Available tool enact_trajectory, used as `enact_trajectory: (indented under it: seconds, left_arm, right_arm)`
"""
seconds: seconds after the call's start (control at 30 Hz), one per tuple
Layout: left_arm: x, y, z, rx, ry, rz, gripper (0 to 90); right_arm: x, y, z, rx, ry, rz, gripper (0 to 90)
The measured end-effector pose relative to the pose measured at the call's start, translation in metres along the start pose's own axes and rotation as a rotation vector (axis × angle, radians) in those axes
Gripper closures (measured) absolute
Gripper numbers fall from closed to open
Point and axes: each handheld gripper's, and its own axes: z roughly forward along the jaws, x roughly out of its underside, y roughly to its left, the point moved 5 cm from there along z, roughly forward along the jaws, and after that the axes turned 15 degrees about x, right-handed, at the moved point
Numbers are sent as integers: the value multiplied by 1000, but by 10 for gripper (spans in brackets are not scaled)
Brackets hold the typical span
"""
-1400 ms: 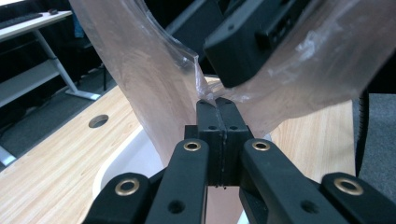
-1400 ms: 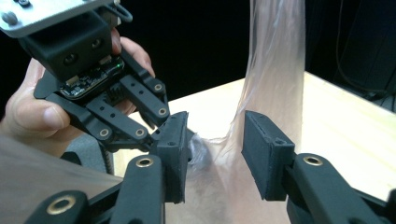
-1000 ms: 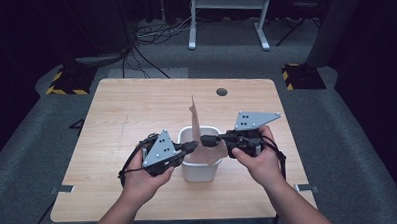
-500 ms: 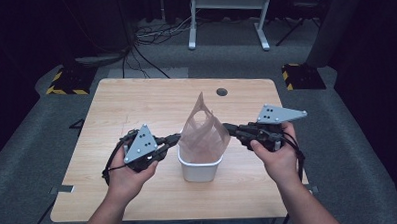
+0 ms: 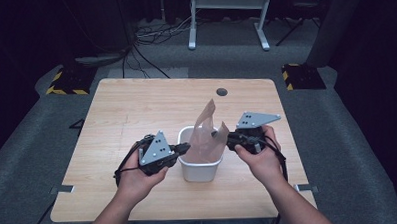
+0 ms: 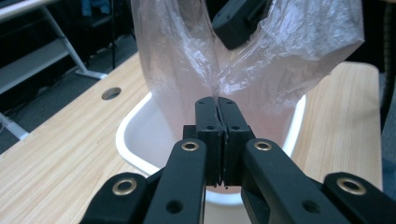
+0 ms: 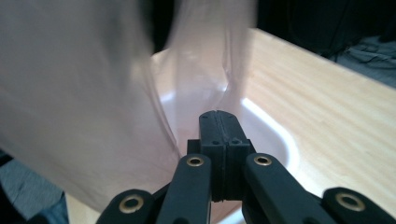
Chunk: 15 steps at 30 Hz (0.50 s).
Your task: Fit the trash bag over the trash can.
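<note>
- Standing upright in the white bin [image 5: 201, 164], the clear plastic bag [image 5: 207, 136] runs its long axis top to bottom, mouth upward, with its lower part down inside the bin, between the two hand-held grippers.
- The left hand-held gripper [image 5: 184, 148] lies roughly level and points across at the bin's near-left rim; its jaws are pressed together on the bag's edge, and in the left gripper view [image 6: 217, 105] the film comes out of the seam between the pads and fans up and away.
- The right hand-held gripper [image 5: 222, 137] points back toward the left one from the bin's other side, also roughly level, and sits a little higher than its partner.
- Its jaws are likewise closed, with the bag's film pinched at the tips; in the right gripper view [image 7: 218, 116] the plastic rises blurred directly ahead of the pads and sweeps off to one side.
- The bag's upper edge rises in two peaks above both hand-held grippers, the taller one on the far side of them.
- The bin sits on the wooden surface [image 5: 136, 109], directly under and between the jaw tips, open side up.
- A small dark hole [image 5: 222, 91] in the surface lies well beyond the right hand-held gripper, toward the far edge.
</note>
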Motion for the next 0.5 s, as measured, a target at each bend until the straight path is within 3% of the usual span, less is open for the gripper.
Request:
enact_trajectory:
  seconds: [0.1,0.27,0.43,0.5]
  left_arm:
    - [-2,-2,-14,-10,-31,2,878]
    - [0,-6,-30,-37,-34,17,899]
    - [13,5,-49,-91,-24,-22,900]
    - [17,7,-50,-89,-28,-35,900]
  right_arm:
    - [-7,-12,-12,33,-38,22,900]
    - [-16,-27,-29,82,-92,39,900]
    - [-14,-42,-35,115,-102,65,900]
    - [-11,-45,-35,119,-99,75,900]
